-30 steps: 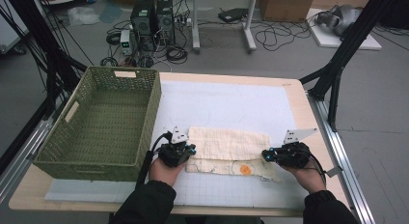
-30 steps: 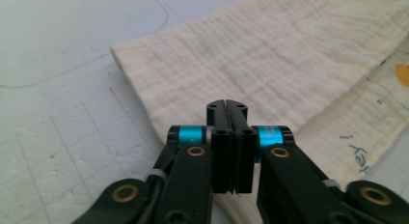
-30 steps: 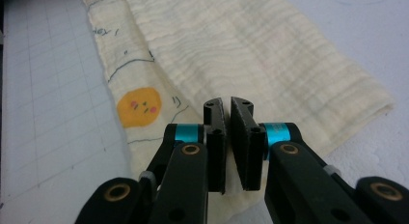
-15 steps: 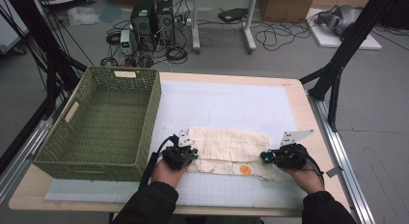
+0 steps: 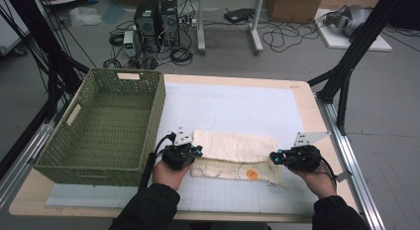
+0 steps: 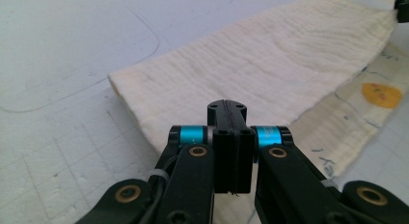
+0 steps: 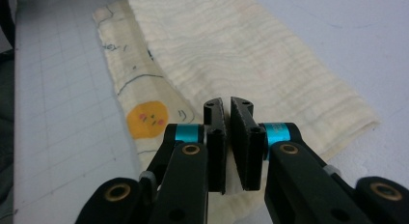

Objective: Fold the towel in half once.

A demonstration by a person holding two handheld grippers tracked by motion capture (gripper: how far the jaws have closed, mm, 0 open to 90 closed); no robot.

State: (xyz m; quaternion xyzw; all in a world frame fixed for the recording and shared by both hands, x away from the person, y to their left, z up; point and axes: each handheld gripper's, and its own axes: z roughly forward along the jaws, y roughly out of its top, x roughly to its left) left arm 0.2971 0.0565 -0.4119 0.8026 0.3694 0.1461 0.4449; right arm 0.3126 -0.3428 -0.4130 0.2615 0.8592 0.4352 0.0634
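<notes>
The work in hand looks like folding a cloth (image 5: 237, 153), and it seems partly done. The cloth lies on the white mat (image 5: 237, 106) near the front edge of the desk (image 5: 302, 91), between the two hands; a plain upper layer is folded over a printed lower layer, whose strip with an orange face (image 5: 252, 174) sticks out along the front. The left gripper (image 5: 184, 151) sits at the cloth's left end; its jaws have just closed and stand pressed together over the cloth, and in the left gripper view it is hard to tell whether fabric is caught between them. The right gripper (image 5: 278, 158) is at the right end, its jaws nearly together with a pale fold of cloth between them, so it appears to pinch that end. The green basket (image 5: 106, 126) stands at the desk's left edge, with nothing visible inside. Judging from this, one lengthwise fold is made; left to do are probably further folds to make the cloth compact, and perhaps placing it in the basket.
</notes>
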